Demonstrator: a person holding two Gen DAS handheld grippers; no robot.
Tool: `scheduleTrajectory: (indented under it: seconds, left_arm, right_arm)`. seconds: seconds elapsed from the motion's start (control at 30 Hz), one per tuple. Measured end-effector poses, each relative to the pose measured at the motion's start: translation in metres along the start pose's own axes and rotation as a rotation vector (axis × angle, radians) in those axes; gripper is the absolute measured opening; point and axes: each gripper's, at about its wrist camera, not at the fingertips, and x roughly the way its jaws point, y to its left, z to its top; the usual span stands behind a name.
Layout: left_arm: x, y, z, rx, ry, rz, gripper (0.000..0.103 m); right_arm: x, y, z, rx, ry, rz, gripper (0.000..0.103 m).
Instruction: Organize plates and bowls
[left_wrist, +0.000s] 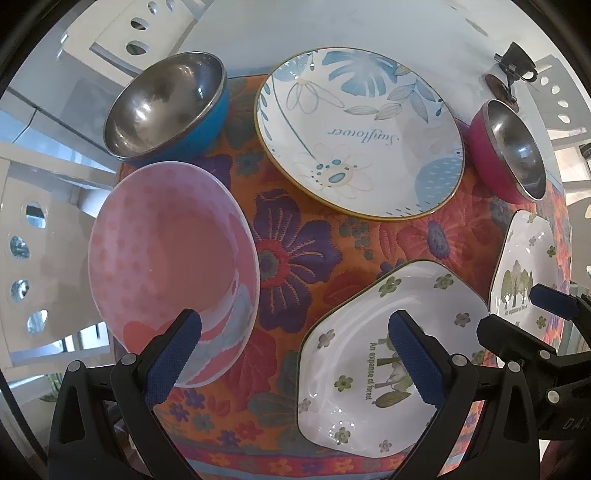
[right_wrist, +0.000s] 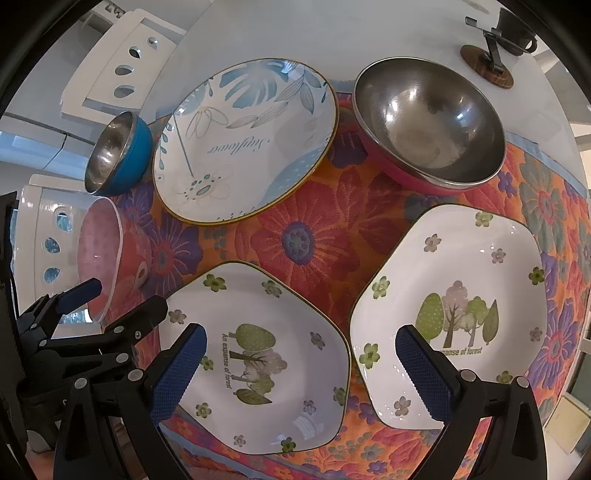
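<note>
Both grippers' fingers spread, empty, above forest plates, floral cloth

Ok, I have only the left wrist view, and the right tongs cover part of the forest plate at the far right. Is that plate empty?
Observer: Yes. The right wrist view shows the whole second forest plate, and nothing lies on it.
Operator: And where do the right tongs point?
Observer: The right tongs are wide open and hold nothing. They point at the gap between that plate and the near forest plate.
Operator: I see only the inside of the pink bowl. How is the outside?
Observer: The outside of the pink bowl is red, with a pattern on it.
</note>
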Motion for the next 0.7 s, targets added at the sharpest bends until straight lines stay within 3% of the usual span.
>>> scheduleTrajectory:
  seconds: [0.7]
  left_arm:
    - [0.003, 0.014, -0.004, -0.046, 0.008, 0.006, 0.101]
  right_arm:
    - [0.001, 0.0, 0.002, -0.006, 0.011, 0.015, 0.102]
